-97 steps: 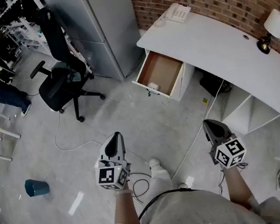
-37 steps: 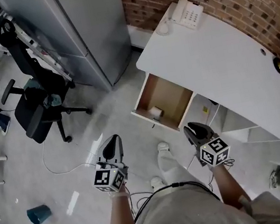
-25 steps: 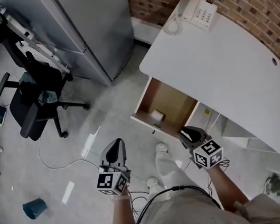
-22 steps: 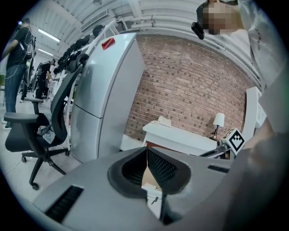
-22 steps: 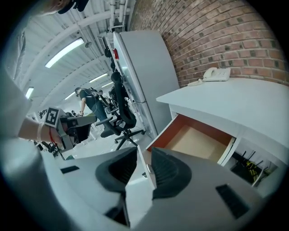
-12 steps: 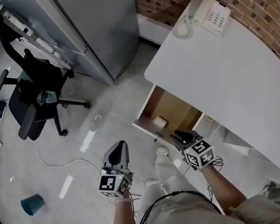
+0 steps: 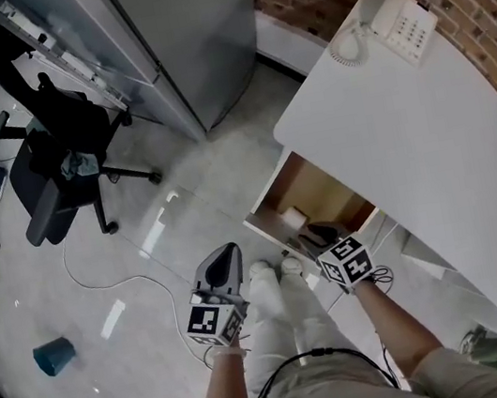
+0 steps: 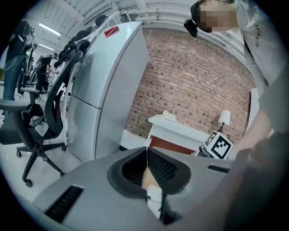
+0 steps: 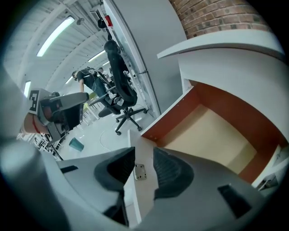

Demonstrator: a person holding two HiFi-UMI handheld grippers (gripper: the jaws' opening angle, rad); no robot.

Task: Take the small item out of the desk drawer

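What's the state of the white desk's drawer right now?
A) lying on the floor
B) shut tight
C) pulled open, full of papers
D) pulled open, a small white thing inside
D: the head view shows the drawer pulled out from the desk, with a small white item on its brown bottom.

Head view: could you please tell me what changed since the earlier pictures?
The person walked up to the desk. The right gripper dropped to the front edge of the open drawer, jaws just opening with nothing gripped between them. The left gripper stays shut. The small item still lies in the drawer.
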